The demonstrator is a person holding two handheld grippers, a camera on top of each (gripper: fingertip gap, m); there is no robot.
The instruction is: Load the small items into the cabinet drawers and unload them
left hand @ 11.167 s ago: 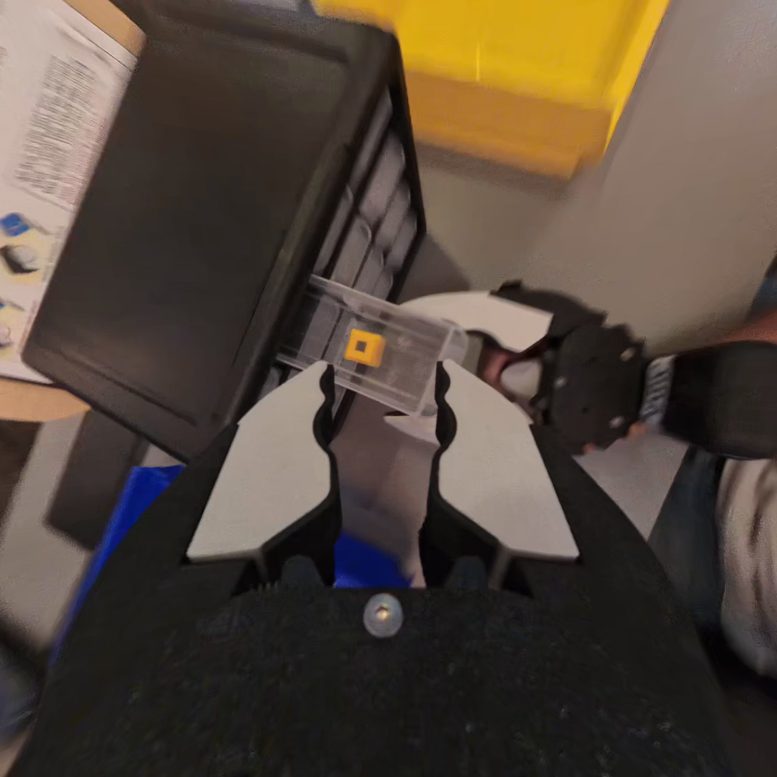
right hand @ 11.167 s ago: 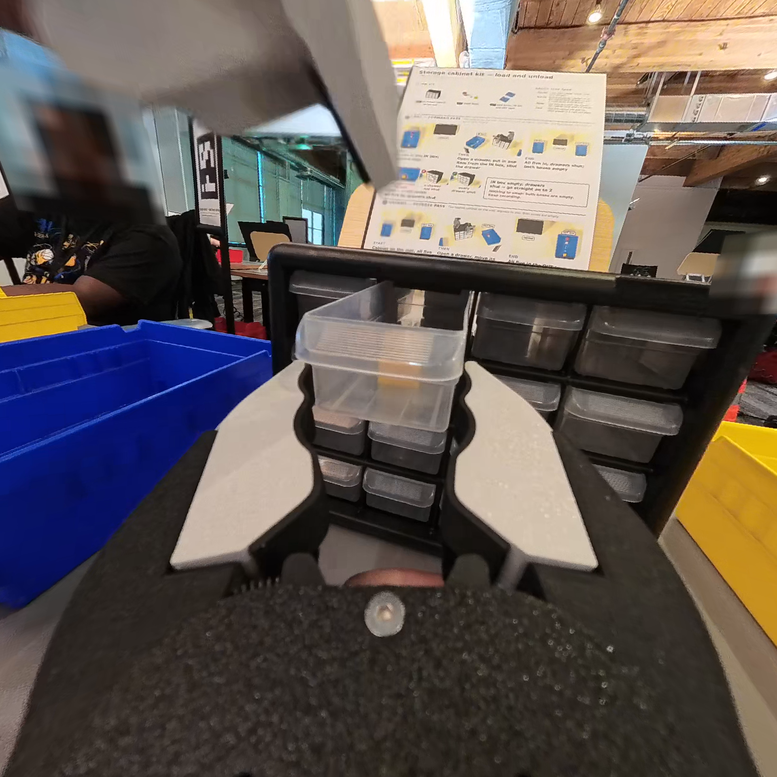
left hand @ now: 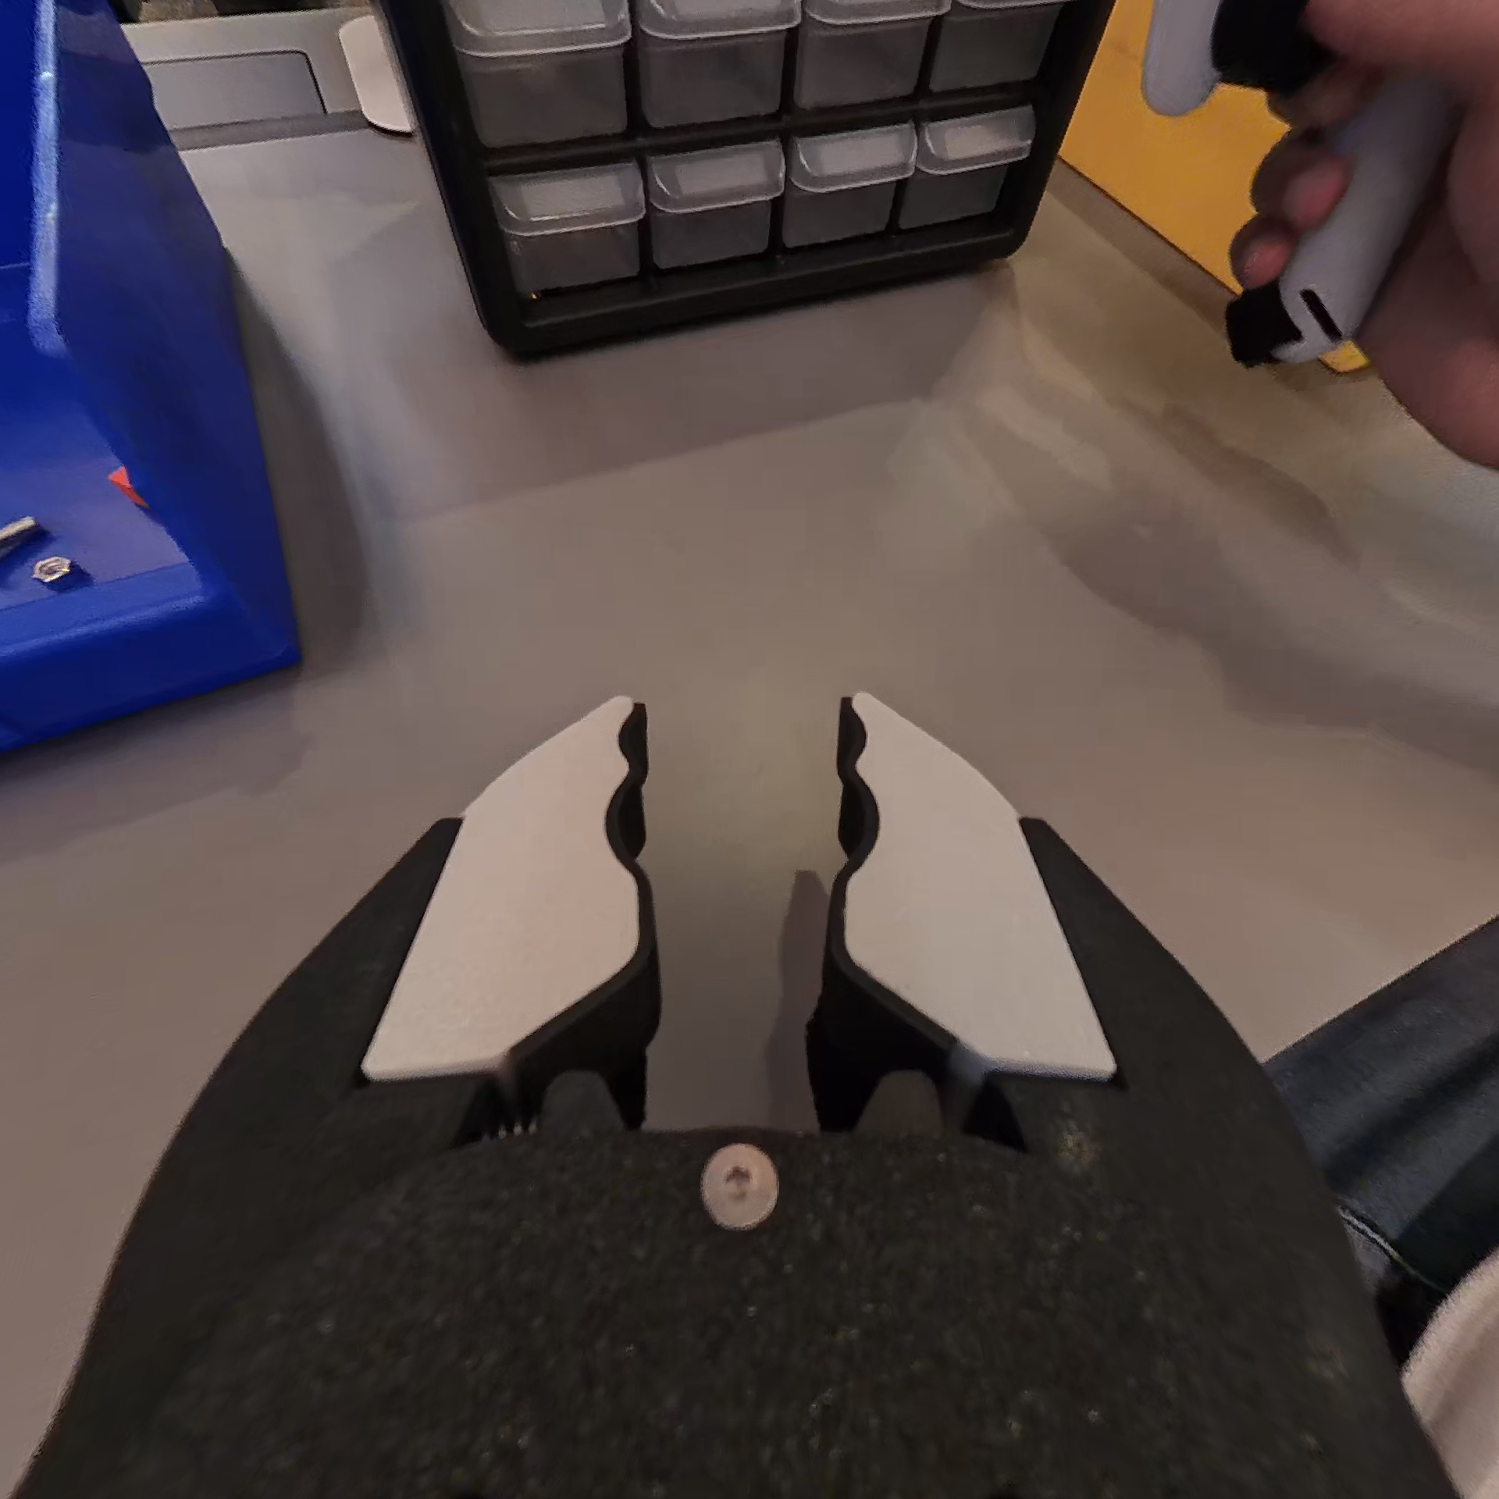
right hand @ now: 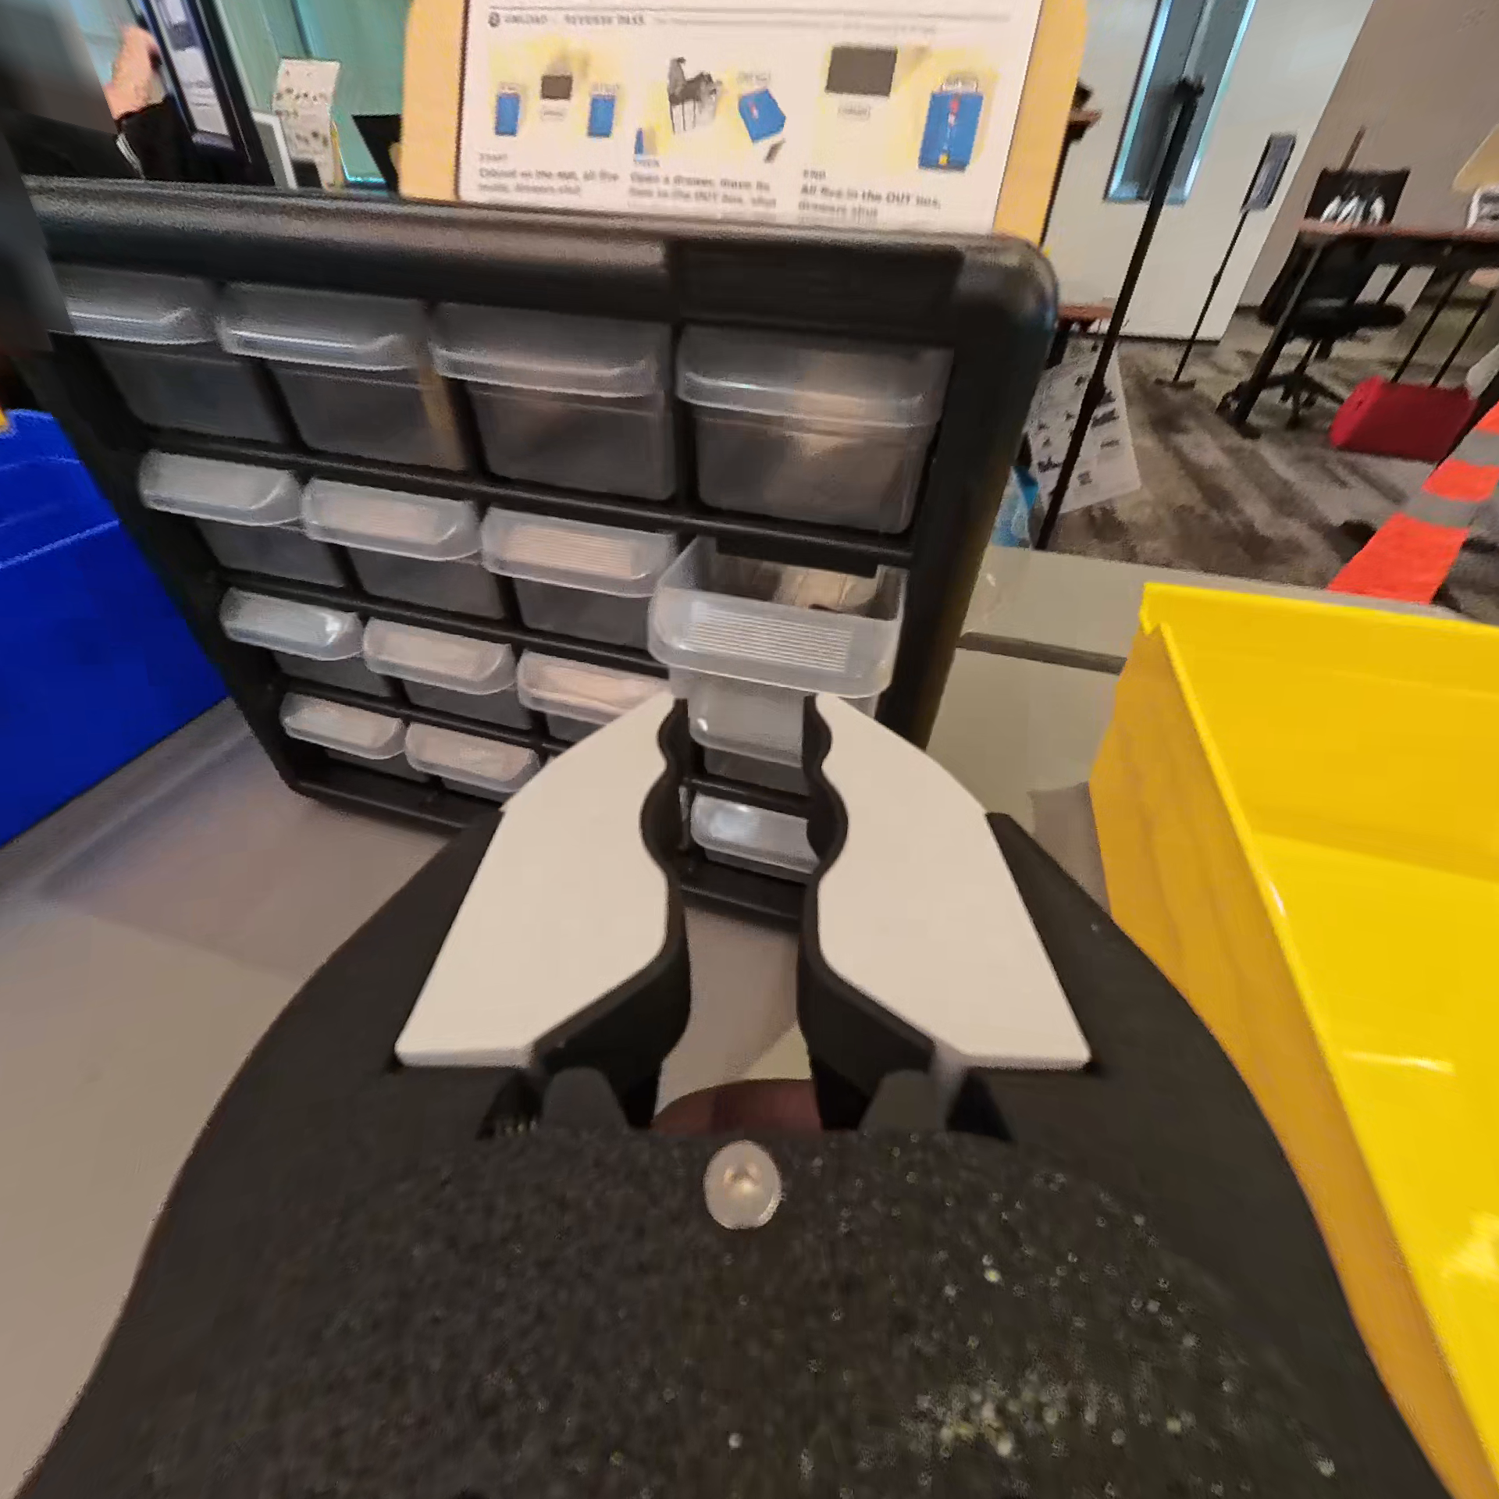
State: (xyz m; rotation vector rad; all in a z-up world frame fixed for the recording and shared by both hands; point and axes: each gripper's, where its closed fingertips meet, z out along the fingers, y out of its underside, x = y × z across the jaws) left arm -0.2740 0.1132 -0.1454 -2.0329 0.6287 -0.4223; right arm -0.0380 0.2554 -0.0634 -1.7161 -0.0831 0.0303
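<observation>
The black cabinet [right hand: 568,251] with clear drawers stands upright on the grey table; it also shows in the left wrist view [left hand: 503,268]. One drawer [right hand: 775,645], second row at the far right, is pulled partly out; I cannot see its contents. My right gripper [right hand: 746,718] is open with a narrow gap and empty, its tips just below and short of that drawer's front lip. My left gripper [left hand: 742,714] is open and empty over bare table, well in front of the cabinet. A nut [left hand: 53,569], a bolt [left hand: 16,535] and a red piece [left hand: 128,487] lie in the blue bin [left hand: 162,405].
The blue bin [right hand: 73,616] stands left of the cabinet and a yellow bin [right hand: 1298,730] stands right of it. A hand [left hand: 1379,203] holds the right gripper's handle at the upper right. A poster board stands behind the cabinet. The grippers' ends are close to 30 cm from one another. The black cabinet [right hand: 568,251] lies around 9 cm away from my right fingertips.
The right gripper no longer holds the clear drawer with the orange piece. The left gripper has dropped from above the cabinet to low over the table. A far-right drawer now stands partly out.
</observation>
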